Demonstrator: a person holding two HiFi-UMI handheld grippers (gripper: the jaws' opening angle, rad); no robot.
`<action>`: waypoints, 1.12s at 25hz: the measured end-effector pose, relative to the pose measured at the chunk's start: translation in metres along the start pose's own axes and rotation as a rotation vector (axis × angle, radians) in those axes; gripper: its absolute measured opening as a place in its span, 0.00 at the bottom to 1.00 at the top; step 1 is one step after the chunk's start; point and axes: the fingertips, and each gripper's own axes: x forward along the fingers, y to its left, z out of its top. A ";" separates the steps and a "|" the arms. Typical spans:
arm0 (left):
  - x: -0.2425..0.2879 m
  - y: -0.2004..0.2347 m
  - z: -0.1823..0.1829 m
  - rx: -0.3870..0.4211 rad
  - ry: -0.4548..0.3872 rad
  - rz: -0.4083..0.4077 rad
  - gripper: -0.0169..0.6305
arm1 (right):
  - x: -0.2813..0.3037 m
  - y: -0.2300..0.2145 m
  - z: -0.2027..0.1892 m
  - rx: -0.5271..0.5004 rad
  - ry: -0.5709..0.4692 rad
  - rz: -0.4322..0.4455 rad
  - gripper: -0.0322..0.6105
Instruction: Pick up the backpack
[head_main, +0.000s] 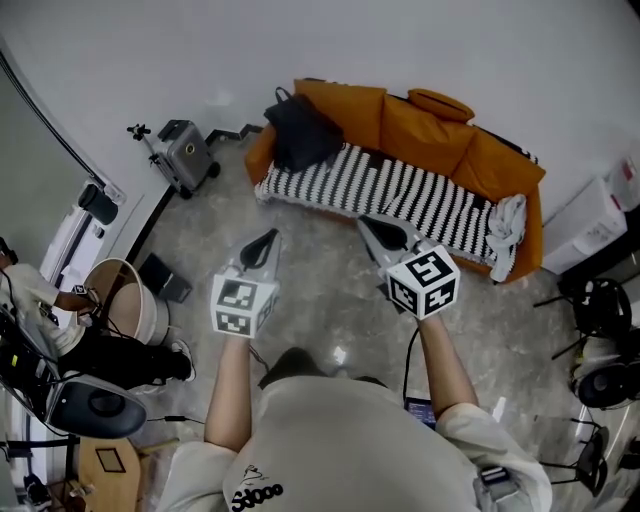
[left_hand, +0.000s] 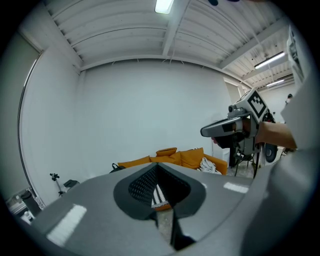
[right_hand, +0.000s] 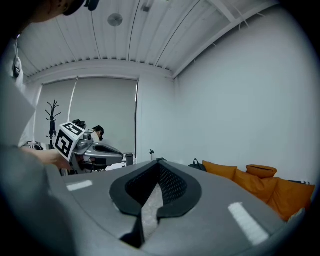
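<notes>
Fingers, left gripper (left_hand: 158, 166): closed tip to tip, with nothing held between them; a strip of the striped seat cover shows through the opening behind the tips.
fingers, right gripper (right_hand: 159, 163): likewise shut and empty; mottled floor shows through the opening.
grippers in the head view: both sit near frame centre, held out over the floor (head_main: 320, 300), the left one left of centre and the right one right of centre; they are well apart from each other, and both point toward the upper part of the frame, at the sofa.
marker cubes: there is one on each gripper, printed with black and white squares, just above the person's forearms.
backpack (head_main: 300, 130): black, on the left end of the sofa, upper centre of the head view; it leans on the orange backrest with its base on the striped cover, and it is well apart from both grippers and touched by neither.
sofa (head_main: 430, 128): orange, set against the white wall, running from upper centre toward the right of the frame.
striped cover (head_main: 400, 195): black and white, spread over the sofa seat.
white cloth (head_main: 507, 225): bunched at the right end of the sofa.
suitcase (head_main: 186, 152): grey, on the floor at upper left, just left of the sofa and near the wall.
</notes>
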 end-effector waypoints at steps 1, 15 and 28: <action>0.000 -0.001 0.001 -0.002 -0.001 0.001 0.04 | -0.001 0.001 0.001 -0.002 -0.003 0.006 0.05; 0.041 0.018 0.005 0.001 -0.022 -0.007 0.04 | 0.029 -0.027 0.003 -0.003 -0.011 -0.013 0.05; 0.180 0.138 0.005 -0.031 -0.028 -0.044 0.04 | 0.171 -0.122 0.030 0.006 -0.008 -0.062 0.05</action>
